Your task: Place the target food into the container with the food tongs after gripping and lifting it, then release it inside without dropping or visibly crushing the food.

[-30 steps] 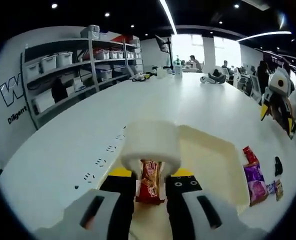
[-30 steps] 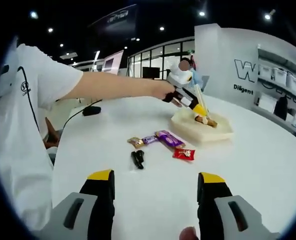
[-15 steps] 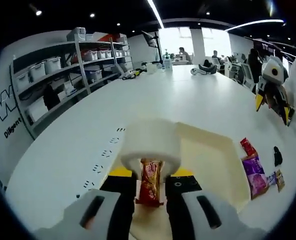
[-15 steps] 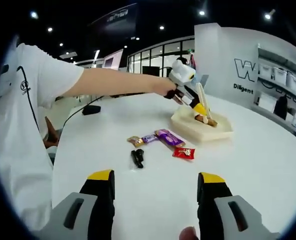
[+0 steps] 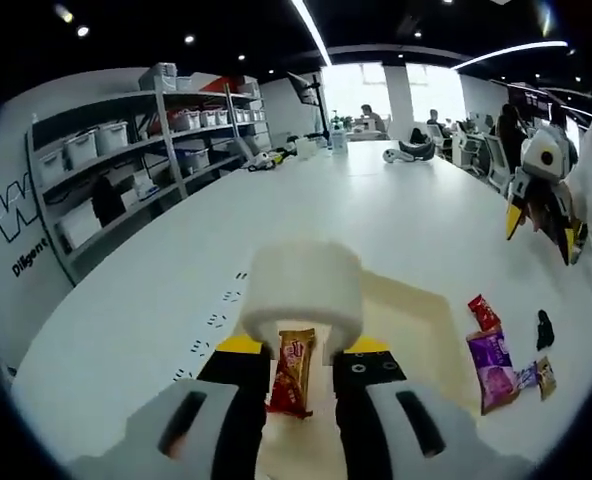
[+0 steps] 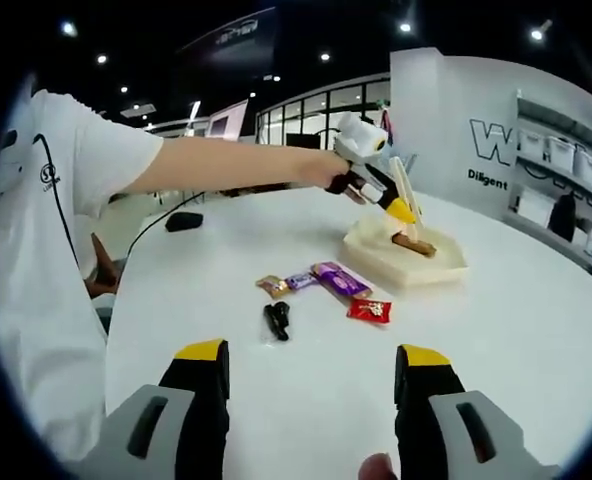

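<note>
My left gripper (image 5: 301,350) is shut on white food tongs (image 5: 301,285), whose looped end stands just ahead of the jaws. Below the jaws a snack bar (image 5: 293,372) in a red and gold wrapper shows tilted over the cream container (image 5: 416,310). In the right gripper view the left gripper (image 6: 396,207) holds the tongs (image 6: 406,195) pointing down. Their tips hang just above the bar (image 6: 414,245), which lies inside the container (image 6: 431,268). My right gripper (image 6: 311,352) is open with nothing between its jaws, low over the table's near side, and appears as (image 5: 544,230).
Loose wrapped snacks lie on the white table beside the container: a red one (image 6: 369,311), a purple one (image 6: 338,279), small ones (image 6: 273,285) and a black item (image 6: 277,319). A person's arm (image 6: 226,165) reaches across. Shelves with bins (image 5: 126,160) line the wall.
My left gripper and the tongs have risen a little off the container; the bar now lies in it below the tips. My right gripper has stayed put.
</note>
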